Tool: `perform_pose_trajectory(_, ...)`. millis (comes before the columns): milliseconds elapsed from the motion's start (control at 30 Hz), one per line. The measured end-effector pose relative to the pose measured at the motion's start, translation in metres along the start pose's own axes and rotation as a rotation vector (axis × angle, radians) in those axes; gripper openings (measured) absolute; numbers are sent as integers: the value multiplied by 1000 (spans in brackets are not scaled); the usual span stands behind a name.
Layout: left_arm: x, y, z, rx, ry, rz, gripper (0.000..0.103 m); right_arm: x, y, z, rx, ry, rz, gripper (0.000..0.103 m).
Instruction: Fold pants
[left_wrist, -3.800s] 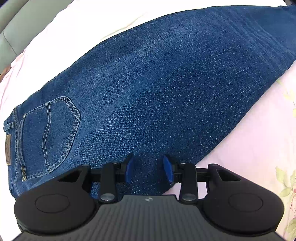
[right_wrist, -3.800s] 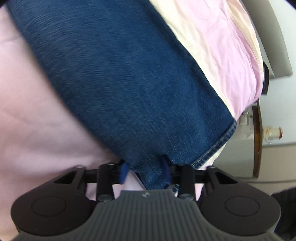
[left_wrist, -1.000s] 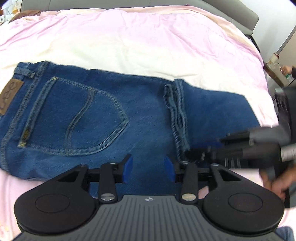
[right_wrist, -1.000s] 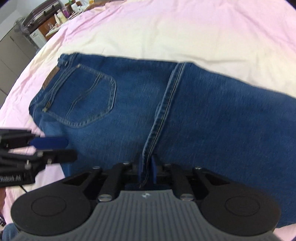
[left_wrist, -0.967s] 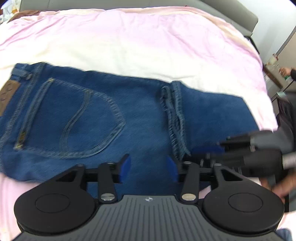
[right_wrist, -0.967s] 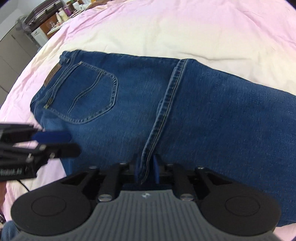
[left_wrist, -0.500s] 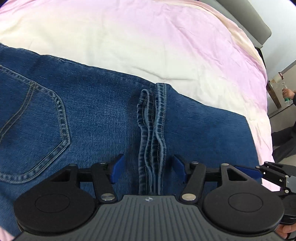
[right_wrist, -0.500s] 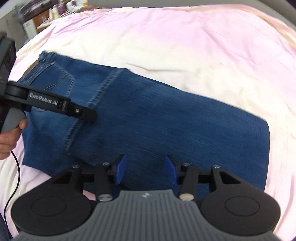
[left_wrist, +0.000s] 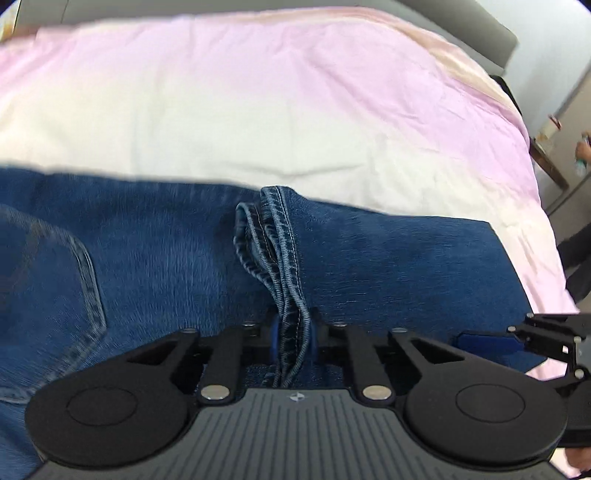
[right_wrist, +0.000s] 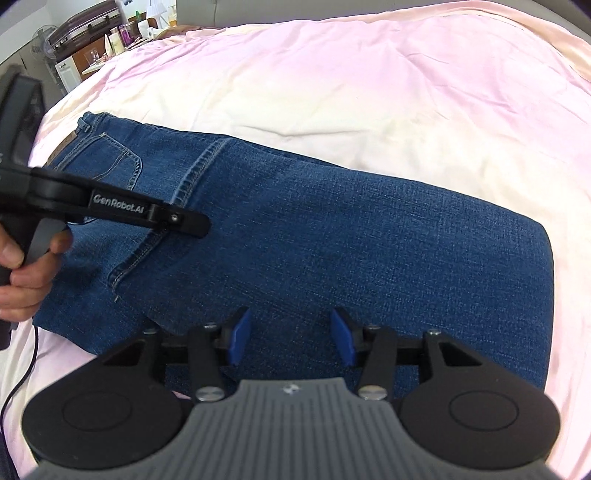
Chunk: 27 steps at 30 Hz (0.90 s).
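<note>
The jeans (right_wrist: 332, 236) lie folded lengthwise on the pink bed (right_wrist: 369, 92), the leg ends doubled back so the hems (left_wrist: 275, 236) rest across the middle, near the back pocket (right_wrist: 110, 162). The left claw (left_wrist: 293, 334) is clenched on the bunched hems at the near edge. The right claw (right_wrist: 291, 338) is released, its blue pads (right_wrist: 236, 339) spread just above the denim at the folded end.

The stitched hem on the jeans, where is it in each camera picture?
Left wrist view: the hem runs down the middle into the shut left gripper.
Right wrist view: upper left, it passes under that gripper's fingers.
Shared landmark: the back pocket, left of the hem in both.
</note>
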<state>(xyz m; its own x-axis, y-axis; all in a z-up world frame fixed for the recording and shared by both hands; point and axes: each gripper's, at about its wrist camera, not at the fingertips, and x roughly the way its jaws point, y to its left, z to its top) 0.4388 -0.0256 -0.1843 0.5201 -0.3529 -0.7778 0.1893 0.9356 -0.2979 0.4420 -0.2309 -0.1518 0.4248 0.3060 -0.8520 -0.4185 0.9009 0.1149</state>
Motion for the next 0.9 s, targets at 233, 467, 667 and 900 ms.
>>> perform_pose_trajectory(233, -59, -46, 18, 173, -83, 96, 11, -34, -6, -4, 25, -6, -32, 49)
perform_pose_trajectory(467, -123, -65, 44, 303, -113, 160, 5, -80, -15, 0, 83, -35, -47, 58)
perform_pose_trajectory(667, -169, -29, 65, 307, -113, 272, 5, -100, -5, 5, 93, -49, -36, 58)
perform_pose_trajectory(900, -191, 38, 70, 315, -81, 408, 5, -95, 28, 15, 59, -43, 34, 58)
